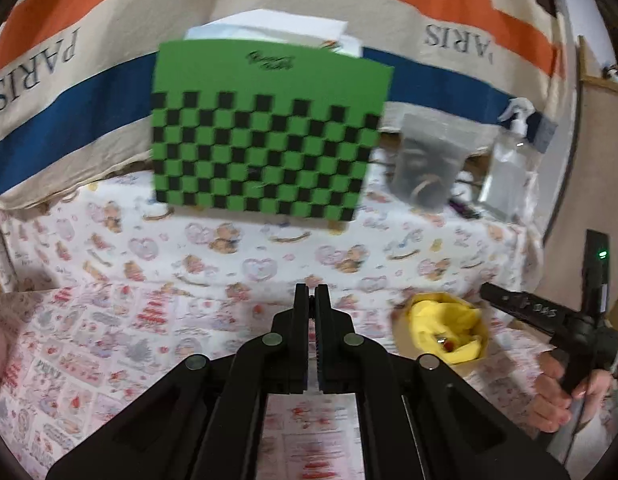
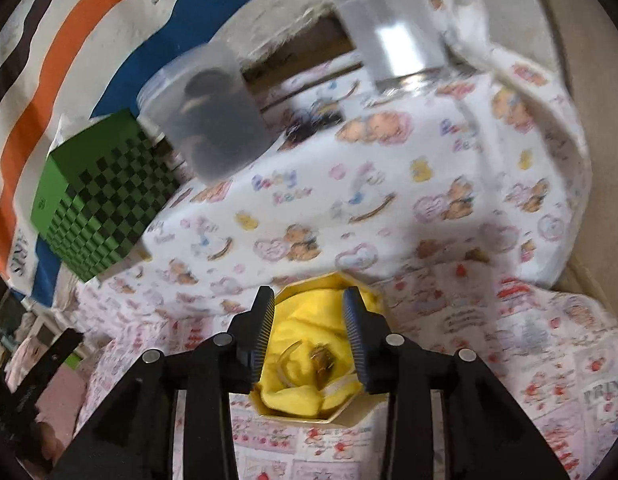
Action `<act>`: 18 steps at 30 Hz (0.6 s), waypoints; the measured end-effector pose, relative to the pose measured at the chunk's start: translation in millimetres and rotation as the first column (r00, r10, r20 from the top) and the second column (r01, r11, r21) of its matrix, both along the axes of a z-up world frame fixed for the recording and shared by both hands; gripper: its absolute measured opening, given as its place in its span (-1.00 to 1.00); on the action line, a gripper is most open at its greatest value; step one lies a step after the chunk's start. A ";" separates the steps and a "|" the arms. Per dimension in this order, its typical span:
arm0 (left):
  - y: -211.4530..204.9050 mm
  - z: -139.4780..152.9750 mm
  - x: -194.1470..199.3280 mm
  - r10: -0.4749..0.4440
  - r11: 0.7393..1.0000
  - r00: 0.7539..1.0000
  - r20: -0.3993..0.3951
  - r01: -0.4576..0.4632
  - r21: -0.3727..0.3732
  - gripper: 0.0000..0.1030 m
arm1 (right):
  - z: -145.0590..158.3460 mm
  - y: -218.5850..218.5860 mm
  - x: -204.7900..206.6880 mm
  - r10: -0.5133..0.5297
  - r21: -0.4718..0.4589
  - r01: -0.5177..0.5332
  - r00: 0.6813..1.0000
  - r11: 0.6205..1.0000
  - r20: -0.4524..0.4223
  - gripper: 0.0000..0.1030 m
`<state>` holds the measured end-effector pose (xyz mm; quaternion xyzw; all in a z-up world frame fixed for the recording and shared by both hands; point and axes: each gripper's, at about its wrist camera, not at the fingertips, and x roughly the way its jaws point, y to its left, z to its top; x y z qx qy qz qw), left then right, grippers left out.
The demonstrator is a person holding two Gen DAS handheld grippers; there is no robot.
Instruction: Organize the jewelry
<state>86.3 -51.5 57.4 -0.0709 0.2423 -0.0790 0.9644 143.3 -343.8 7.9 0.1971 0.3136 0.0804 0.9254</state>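
A small hexagonal box lined with yellow cloth sits on the patterned tablecloth. A brownish jewel piece and a clear ring-like piece lie on the cloth. My right gripper hovers just over the box, open, its fingers either side of the cloth, with nothing pressed between the pads. In the left wrist view the same box lies to the right of my left gripper, which is shut with nothing visible between its fingers. A hand holds the right gripper's handle.
A green box with a black check pattern stands at the back. Beside it are a clear plastic tub with dark contents and a clear spray bottle. A striped cloth marked PARIS hangs behind.
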 end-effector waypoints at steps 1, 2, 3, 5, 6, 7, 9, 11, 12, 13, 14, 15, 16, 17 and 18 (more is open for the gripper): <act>-3.7 2.1 2.1 -0.025 1.000 1.000 -0.009 0.025 -0.013 -0.96 | 2.0 -2.8 -1.3 -0.005 0.001 0.005 1.000 1.000 0.004 -0.26; -7.7 3.7 4.1 -0.030 0.999 0.999 -0.017 0.030 -0.014 -0.96 | 3.1 -5.1 -2.0 -0.011 0.002 0.011 1.000 1.000 0.000 -0.26; -12.7 5.6 6.2 -0.035 0.999 0.999 -0.022 0.035 -0.014 -0.96 | 4.6 -8.0 -2.3 -0.022 -0.002 0.022 1.000 1.000 -0.005 -0.25; -26.9 8.8 11.9 -0.072 0.997 0.997 -0.032 0.072 -0.015 -0.96 | 7.5 -13.7 -4.7 -0.052 -0.014 0.052 0.999 0.999 -0.001 -0.18; -34.0 10.2 15.0 -0.087 0.996 0.996 -0.036 0.087 -0.015 -0.96 | 8.2 -16.1 -5.4 -0.062 -0.020 0.062 0.998 0.998 -0.002 -0.15; -41.7 11.6 18.6 -0.104 0.995 0.994 -0.039 0.103 -0.016 -0.96 | 8.4 -18.9 -6.3 -0.070 -0.018 0.070 0.998 0.997 -0.003 -0.14; -56.8 11.8 29.9 -0.141 0.990 0.988 -0.063 0.139 -0.032 -0.96 | 6.2 -24.8 -6.1 -0.075 0.008 0.075 0.997 0.997 -0.011 -0.03; -75.2 9.3 43.3 -0.146 0.989 0.985 -0.094 0.145 -0.011 -0.96 | 1.3 -28.9 -5.0 -0.087 0.021 0.088 0.996 0.996 -0.034 -0.02; -84.0 7.6 47.8 -0.152 0.988 0.983 -0.100 0.153 0.006 -0.96 | -1.4 -30.5 -4.3 -0.093 0.024 0.094 0.995 0.995 -0.044 -0.02; -93.7 5.3 52.5 -0.168 0.985 0.980 -0.111 0.170 0.016 -0.96 | -4.8 -33.0 -3.3 -0.102 0.033 0.104 0.993 0.994 -0.056 -0.02; -100.8 3.2 56.2 -0.181 0.983 0.976 -0.123 0.184 0.016 -0.96 | -7.2 -35.1 -2.4 -0.107 0.044 0.110 0.992 0.993 -0.066 -0.02; -106.4 0.9 59.2 -0.194 0.980 0.972 -0.133 0.197 0.008 -0.96 | -9.7 -38.4 -1.4 -0.111 0.061 0.116 0.991 0.991 -0.078 -0.02; -112.5 -2.1 62.7 -0.207 0.978 0.968 -0.143 0.208 -0.007 -0.96 | -10.7 -40.9 -1.5 -0.117 0.073 0.123 0.990 0.990 -0.081 -0.01; -116.0 -4.5 64.8 -0.206 0.979 0.968 -0.147 0.206 -0.015 -0.96 | -11.2 -43.4 -1.6 -0.126 0.077 0.133 0.988 0.988 -0.084 -0.01; -119.3 -7.0 66.6 -0.196 0.981 0.969 -0.150 0.196 -0.015 -0.96 | -11.3 -45.4 -2.0 -0.141 0.072 0.147 0.986 0.987 -0.085 0.00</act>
